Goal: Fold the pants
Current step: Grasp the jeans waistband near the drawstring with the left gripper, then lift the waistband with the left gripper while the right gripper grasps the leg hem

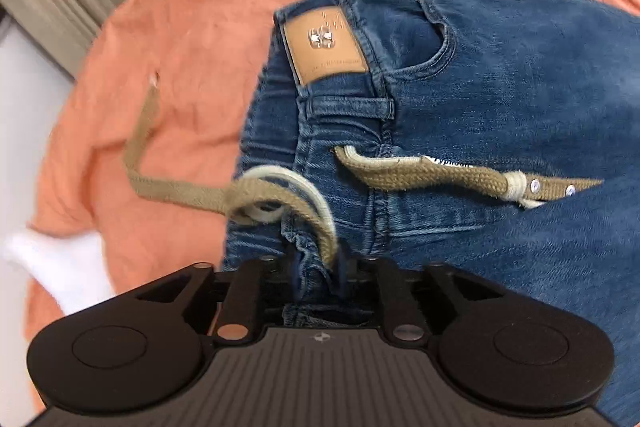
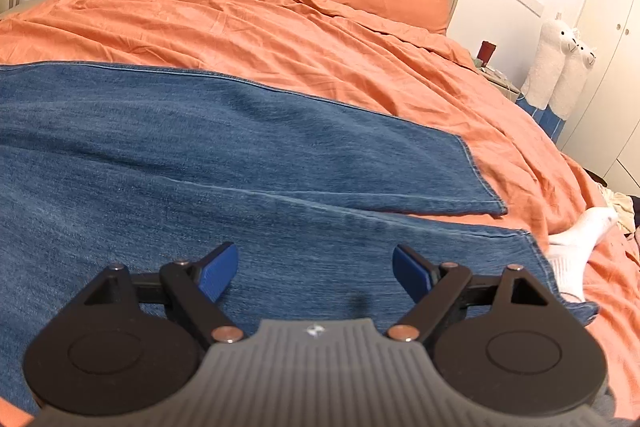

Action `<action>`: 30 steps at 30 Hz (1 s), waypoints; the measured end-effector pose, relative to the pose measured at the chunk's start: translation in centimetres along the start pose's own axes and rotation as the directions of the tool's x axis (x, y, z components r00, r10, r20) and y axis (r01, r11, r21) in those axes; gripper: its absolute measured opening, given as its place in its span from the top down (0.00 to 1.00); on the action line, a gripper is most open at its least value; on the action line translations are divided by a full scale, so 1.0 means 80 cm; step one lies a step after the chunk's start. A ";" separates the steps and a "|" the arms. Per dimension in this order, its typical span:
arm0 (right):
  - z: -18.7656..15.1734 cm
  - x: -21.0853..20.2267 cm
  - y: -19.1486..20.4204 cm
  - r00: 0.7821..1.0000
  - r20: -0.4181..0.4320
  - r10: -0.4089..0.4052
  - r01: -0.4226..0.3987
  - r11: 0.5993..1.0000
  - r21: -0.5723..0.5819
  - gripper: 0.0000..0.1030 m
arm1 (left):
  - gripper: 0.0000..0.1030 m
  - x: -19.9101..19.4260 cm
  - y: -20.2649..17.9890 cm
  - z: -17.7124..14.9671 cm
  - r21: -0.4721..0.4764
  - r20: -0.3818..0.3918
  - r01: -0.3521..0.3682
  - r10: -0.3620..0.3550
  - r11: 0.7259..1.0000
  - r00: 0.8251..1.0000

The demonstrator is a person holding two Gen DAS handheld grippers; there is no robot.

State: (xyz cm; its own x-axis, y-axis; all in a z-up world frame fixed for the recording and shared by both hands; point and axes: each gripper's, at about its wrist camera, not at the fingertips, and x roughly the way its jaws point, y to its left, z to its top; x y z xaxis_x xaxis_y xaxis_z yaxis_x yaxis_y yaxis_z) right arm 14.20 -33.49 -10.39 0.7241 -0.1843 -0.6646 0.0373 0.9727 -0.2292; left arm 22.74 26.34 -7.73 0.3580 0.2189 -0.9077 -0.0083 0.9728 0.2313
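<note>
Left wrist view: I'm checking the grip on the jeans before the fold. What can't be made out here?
- Left tool: fingertips buried in bunched waistband; contact hidden.
- Drawstring: its left end is motion-blurred; printed lettering too small.
- Leather patch: text blurred.
- Jeans: waistband cut off in right wrist view; hems unseen from the left.
</note>
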 end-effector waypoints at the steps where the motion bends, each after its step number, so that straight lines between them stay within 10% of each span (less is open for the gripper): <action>1: 0.002 -0.002 -0.003 1.000 -0.004 0.007 -0.007 1.000 0.003 0.21 | 0.64 -0.007 -0.002 0.000 0.029 0.014 -0.020 0.019 0.999 1.000; 9: 0.018 -0.014 -0.026 0.997 -0.039 0.071 -0.072 0.997 -0.010 0.21 | 0.53 -0.076 -0.011 -0.031 0.160 0.130 0.022 -0.043 0.987 0.991; 14: 0.029 -0.029 -0.043 0.977 -0.112 0.183 -0.186 0.982 -0.020 0.21 | 0.51 -0.108 -0.053 -0.060 0.363 0.156 0.043 -0.107 0.931 0.982; 21: 0.032 -0.049 -0.054 0.959 -0.186 0.214 -0.231 0.970 -0.072 0.26 | 0.45 -0.099 -0.114 -0.129 0.674 0.072 0.034 -0.111 0.738 0.991; 30: 0.034 -0.069 -0.093 0.964 -0.203 0.173 -0.189 0.980 -0.062 0.28 | 0.34 -0.066 -0.169 -0.181 0.829 0.039 0.013 -0.081 0.559 0.996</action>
State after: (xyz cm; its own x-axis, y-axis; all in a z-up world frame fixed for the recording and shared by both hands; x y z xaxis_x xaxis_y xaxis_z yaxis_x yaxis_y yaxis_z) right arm 11.80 -39.33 -3.12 0.5643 -0.0378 -0.8247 -0.1431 0.9793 -0.1429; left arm 7.42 13.11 -11.15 0.3936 0.1363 -0.9091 0.7739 0.4847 0.4077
